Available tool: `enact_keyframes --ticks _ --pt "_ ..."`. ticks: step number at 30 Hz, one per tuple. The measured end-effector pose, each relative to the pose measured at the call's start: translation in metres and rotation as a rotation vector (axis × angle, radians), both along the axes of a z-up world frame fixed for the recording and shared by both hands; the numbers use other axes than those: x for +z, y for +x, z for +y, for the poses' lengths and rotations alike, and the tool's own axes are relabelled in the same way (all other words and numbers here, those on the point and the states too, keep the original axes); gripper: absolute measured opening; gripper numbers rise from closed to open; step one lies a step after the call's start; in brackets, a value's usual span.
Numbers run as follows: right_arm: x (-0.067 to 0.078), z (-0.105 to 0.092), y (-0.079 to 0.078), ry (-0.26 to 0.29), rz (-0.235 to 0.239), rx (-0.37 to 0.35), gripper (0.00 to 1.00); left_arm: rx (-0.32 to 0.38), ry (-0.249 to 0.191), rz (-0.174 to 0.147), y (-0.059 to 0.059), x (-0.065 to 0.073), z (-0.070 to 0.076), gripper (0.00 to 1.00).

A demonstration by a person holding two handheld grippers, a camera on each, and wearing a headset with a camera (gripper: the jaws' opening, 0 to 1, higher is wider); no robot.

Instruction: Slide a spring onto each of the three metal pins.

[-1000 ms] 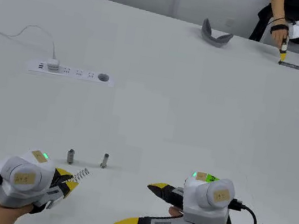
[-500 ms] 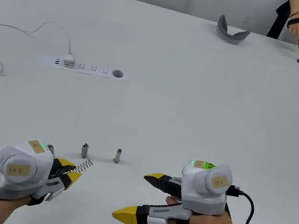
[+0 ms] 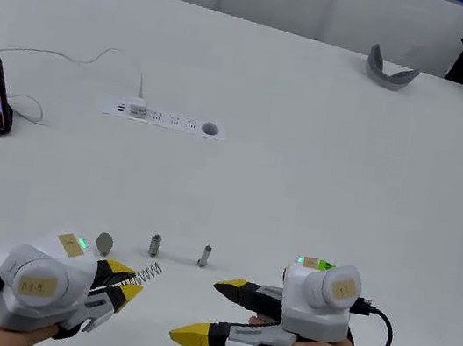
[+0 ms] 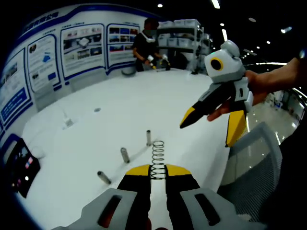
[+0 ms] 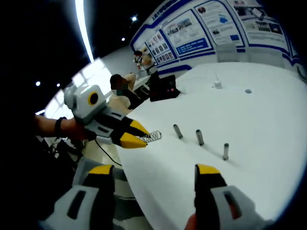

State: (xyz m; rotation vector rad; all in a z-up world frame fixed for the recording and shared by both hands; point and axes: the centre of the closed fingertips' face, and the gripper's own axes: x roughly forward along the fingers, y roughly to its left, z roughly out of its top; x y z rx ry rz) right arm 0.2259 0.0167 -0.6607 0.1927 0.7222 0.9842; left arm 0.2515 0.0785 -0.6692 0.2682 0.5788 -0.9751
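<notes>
Head view: the left gripper [image 3: 126, 280] pinches a spring [image 3: 146, 271] near the three metal pins [image 3: 154, 245], the right gripper [image 3: 208, 313] gaping wide; left gripper view: spring [image 4: 157, 154] clamped in its jaws; right gripper view: own jaws spread, pins [image 5: 199, 137] beyond.

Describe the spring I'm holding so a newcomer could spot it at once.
At the white table's near edge, find the left gripper with its yellow-tipped jaws shut. The spring is the thin wire coil sticking out from between those tips, toward the three metal pins; unlike the upright pins, it is gripped, not standing on the table.
</notes>
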Motion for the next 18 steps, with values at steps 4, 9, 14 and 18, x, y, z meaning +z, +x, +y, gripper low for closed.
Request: enact_keyframes --ticks 4,9,14,18 --pt "0.006 0.009 0.005 0.062 0.012 -0.001 0.63 -0.005 0.011 -0.005 -0.005 0.001 0.003 0.10" --pt "0.008 0.016 0.009 0.096 0.024 0.002 0.59 -0.008 0.016 -0.007 -0.010 0.004 0.006 0.10" --pt "0.010 0.023 0.011 0.124 0.040 0.014 0.54 0.002 0.018 -0.021 -0.009 0.009 0.011 0.10" --pt "0.015 0.029 0.013 0.156 0.059 0.018 0.49 0.006 0.012 -0.029 -0.009 0.014 0.015 0.10"
